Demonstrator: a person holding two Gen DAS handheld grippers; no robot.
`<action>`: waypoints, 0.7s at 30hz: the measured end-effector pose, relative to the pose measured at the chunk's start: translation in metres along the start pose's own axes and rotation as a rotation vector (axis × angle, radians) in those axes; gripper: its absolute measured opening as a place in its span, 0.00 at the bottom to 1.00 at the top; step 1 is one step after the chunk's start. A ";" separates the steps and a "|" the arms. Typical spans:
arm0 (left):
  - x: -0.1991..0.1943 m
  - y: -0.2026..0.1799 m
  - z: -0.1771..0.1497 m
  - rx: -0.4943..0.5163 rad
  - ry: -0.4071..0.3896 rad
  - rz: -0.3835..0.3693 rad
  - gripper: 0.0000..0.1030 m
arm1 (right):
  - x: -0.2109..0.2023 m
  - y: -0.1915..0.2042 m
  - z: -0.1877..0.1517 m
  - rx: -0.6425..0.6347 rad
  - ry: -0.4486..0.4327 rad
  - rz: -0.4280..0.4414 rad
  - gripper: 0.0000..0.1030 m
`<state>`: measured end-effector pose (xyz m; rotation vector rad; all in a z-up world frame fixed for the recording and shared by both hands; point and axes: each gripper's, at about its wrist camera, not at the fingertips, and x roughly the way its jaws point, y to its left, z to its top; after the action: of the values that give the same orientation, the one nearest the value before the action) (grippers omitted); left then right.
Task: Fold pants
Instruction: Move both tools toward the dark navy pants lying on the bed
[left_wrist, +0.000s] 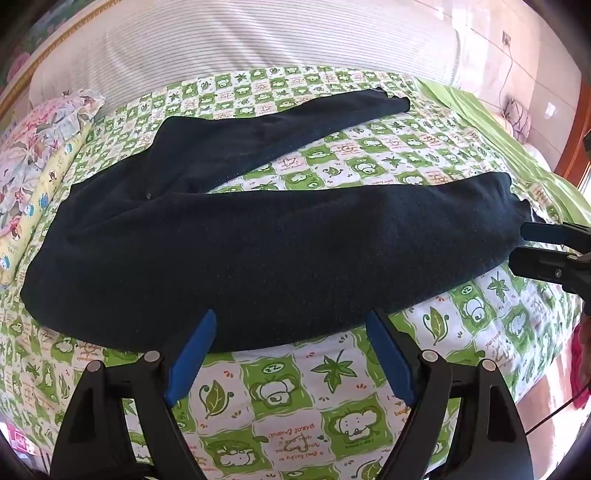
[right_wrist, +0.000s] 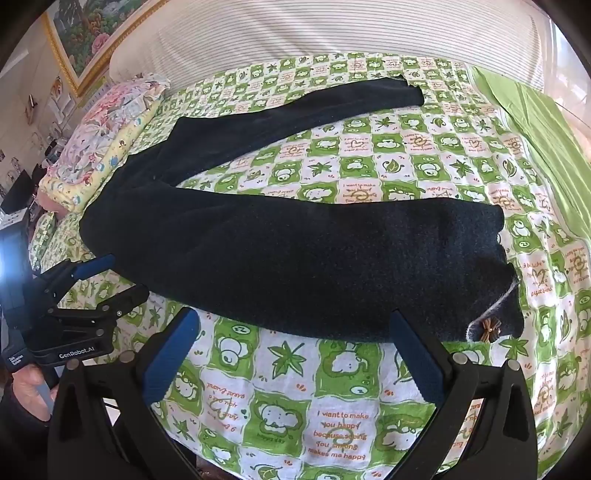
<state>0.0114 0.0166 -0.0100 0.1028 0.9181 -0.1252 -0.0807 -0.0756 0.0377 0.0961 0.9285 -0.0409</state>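
Pants (left_wrist: 236, 243): dark, spread on bed (left_wrist: 288, 406), legs splayed apart, just ahead of both tools. Left hand-held gripper (left_wrist: 291, 354): jaws wide, empty, near the near leg's edge. Right hand-held gripper (right_wrist: 295, 354): wide, empty, by the cuff. Step: folding apparently not begun. Next: pinch the near leg, lay it over the far one.

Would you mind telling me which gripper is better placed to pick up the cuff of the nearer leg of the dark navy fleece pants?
Right, probably. The right gripper hangs open beside the dark navy fleece pants' nearer cuff. The left gripper, also open, faces that leg's middle, nearer the waist.
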 end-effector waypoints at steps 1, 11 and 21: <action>0.000 0.000 0.000 0.001 0.000 -0.001 0.81 | 0.000 0.000 0.000 -0.003 0.000 -0.001 1.00; -0.001 0.003 0.000 0.000 -0.002 0.002 0.81 | -0.004 0.010 0.008 -0.010 -0.017 -0.019 1.00; 0.000 0.005 0.001 -0.003 -0.004 -0.001 0.81 | 0.002 0.001 0.005 0.003 0.010 0.011 1.00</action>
<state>0.0131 0.0211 -0.0091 0.0994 0.9146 -0.1254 -0.0756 -0.0748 0.0388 0.1047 0.9375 -0.0320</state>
